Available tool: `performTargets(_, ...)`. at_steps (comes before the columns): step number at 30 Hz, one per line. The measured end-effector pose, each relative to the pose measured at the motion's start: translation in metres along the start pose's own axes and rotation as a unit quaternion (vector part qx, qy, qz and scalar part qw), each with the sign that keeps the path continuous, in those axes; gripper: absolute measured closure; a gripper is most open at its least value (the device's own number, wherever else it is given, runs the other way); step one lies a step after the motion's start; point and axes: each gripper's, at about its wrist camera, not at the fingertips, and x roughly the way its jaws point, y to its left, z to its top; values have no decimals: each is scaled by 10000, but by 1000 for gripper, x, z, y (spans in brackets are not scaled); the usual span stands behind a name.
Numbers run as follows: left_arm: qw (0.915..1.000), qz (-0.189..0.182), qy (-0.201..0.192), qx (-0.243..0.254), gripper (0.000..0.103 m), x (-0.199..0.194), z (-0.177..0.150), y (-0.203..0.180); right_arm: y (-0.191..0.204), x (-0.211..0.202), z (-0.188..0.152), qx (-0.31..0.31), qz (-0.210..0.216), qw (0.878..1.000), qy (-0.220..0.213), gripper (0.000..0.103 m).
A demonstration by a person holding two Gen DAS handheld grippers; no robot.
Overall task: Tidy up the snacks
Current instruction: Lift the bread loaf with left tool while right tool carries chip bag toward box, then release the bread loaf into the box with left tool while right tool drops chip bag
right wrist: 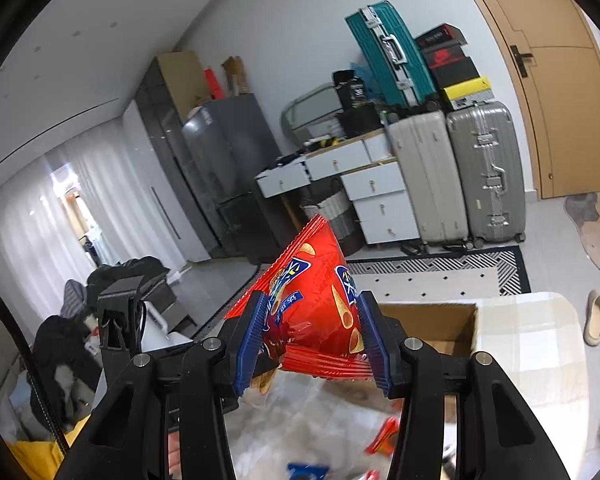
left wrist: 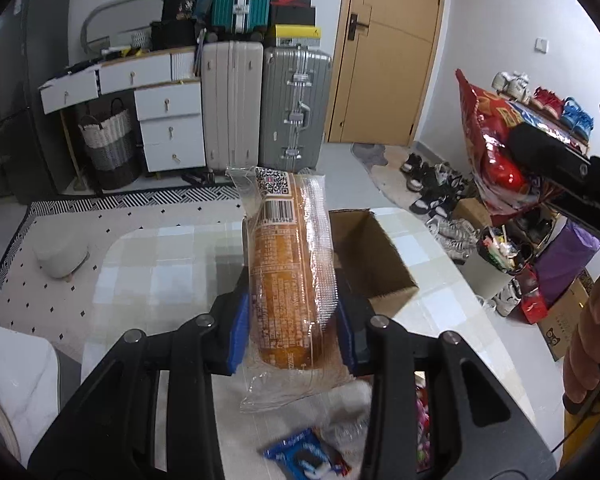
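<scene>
Above the open brown cardboard box (left wrist: 374, 256) | left gripper (left wrist: 292, 332) clamps clear-wrapped brown bread loaf (left wrist: 288, 264) | right gripper (right wrist: 314, 340) clamps shiny red snack bag (right wrist: 312, 304) | box looks empty; small packets near it wait.

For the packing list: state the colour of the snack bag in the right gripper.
Red, with blue logos; the snack bag shows best in the right wrist view.

The bread pack (left wrist: 290, 276) wears clear, crinkly glossy film with a printed paper-like label. At three o'clock the chip bag (left wrist: 490, 148) is shiny red foil. Ribbed blue rubbery pads line the matt black plastic fingers (right wrist: 374, 344). The box (left wrist: 374, 258) at one o'clock is plain brown cardboard, dull and rough. The tabletop (left wrist: 160, 264) looks smooth, glossy, pale and checkered.
</scene>
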Motion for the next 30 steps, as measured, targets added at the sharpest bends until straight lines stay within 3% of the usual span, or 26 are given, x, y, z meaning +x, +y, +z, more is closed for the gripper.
performTargets(6, 9993, -143, 334, -119, 70, 85, 33, -2, -44, 60, -2, 196, -230, 9985, 447, 56)
performTargets(15, 9969, -135, 774, 23, 70, 196, 33, -10, -104, 126, -33, 498, -532, 9917, 1059, 56)
performTargets(21, 9940, -83, 1085, 130, 70, 257, 27, -10, -122, 144, -60, 522, -751, 9875, 1286, 56)
performTargets(30, 9928, -89, 1192, 100, 70, 318, 29, -8, -134, 153, -76, 620, -888, 9840, 1417, 56)
